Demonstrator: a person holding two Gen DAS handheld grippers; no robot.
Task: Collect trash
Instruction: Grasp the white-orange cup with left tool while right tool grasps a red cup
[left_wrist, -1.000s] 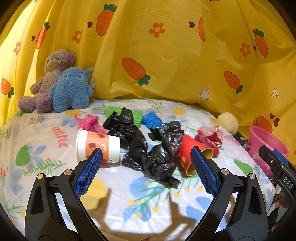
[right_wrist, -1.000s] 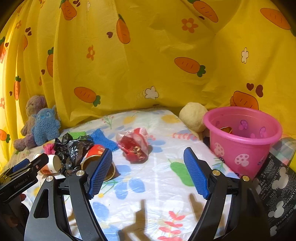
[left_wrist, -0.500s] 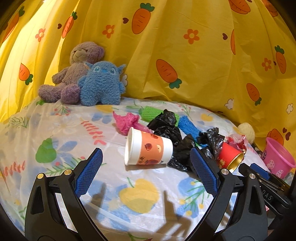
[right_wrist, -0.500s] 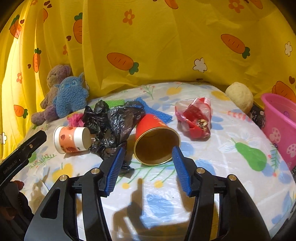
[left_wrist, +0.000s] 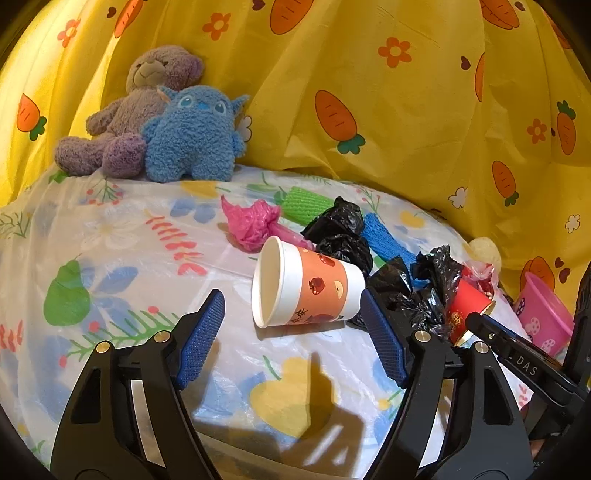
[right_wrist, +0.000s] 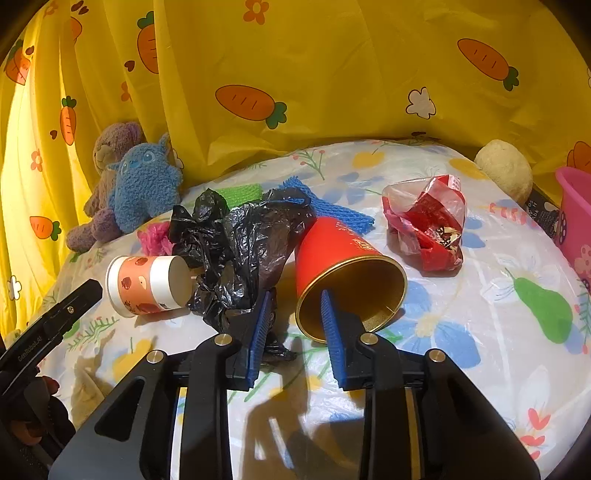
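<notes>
A white and orange paper cup (left_wrist: 306, 291) lies on its side on the flowered sheet, mouth to the left. My left gripper (left_wrist: 291, 328) has its jaws closing with the cup just beyond and between the blue pads, not touched. A red cup with a gold inside (right_wrist: 347, 273) lies on its side with its mouth facing me. My right gripper (right_wrist: 295, 328) straddles the near left rim: the right pad is inside the mouth and the left pad outside. Its jaws are closing, with a gap still showing at the wall. Crumpled black bags (right_wrist: 236, 251) lie between the two cups.
A red wrapper bag (right_wrist: 424, 225), a pink bag (left_wrist: 255, 221), a green net (left_wrist: 306, 201) and a blue net (left_wrist: 384, 240) lie behind. A pink bucket (left_wrist: 543, 317) stands at the right edge. Two plush toys (left_wrist: 192, 136) and a pale ball (right_wrist: 504, 171) sit against the yellow curtain.
Both grippers swung left and came lower. The left one now faces the paper cup with narrower jaws. The right one left the bucket side and narrowed over the red cup's rim.
</notes>
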